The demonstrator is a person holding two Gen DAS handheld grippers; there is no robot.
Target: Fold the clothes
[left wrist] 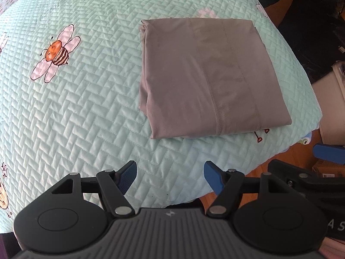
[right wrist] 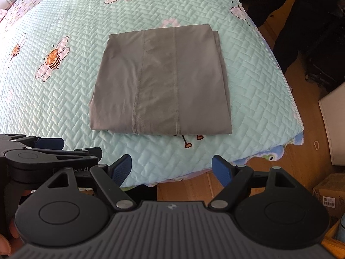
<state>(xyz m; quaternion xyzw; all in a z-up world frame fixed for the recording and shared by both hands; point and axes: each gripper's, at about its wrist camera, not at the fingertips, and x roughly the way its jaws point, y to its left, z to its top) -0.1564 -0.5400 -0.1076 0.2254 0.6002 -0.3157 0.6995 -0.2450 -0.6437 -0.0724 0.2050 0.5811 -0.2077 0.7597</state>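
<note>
Left gripper (left wrist: pixel 170 176), left wrist view: jaws spread, nothing between; folded grey garment (left wrist: pixel 211 77) at one o'clock on mint quilt (left wrist: pixel 86 99), long axis twelve to six, hemmed edge toward six. Right gripper (right wrist: pixel 171 170), right wrist view: jaws apart, empty; garment at twelve o'clock, same orientation; wooden floor (right wrist: pixel 258 185) at three.

Folded garment (left wrist: pixel 207 77) on quilt (left wrist: pixel 86 108), near its corner
</note>
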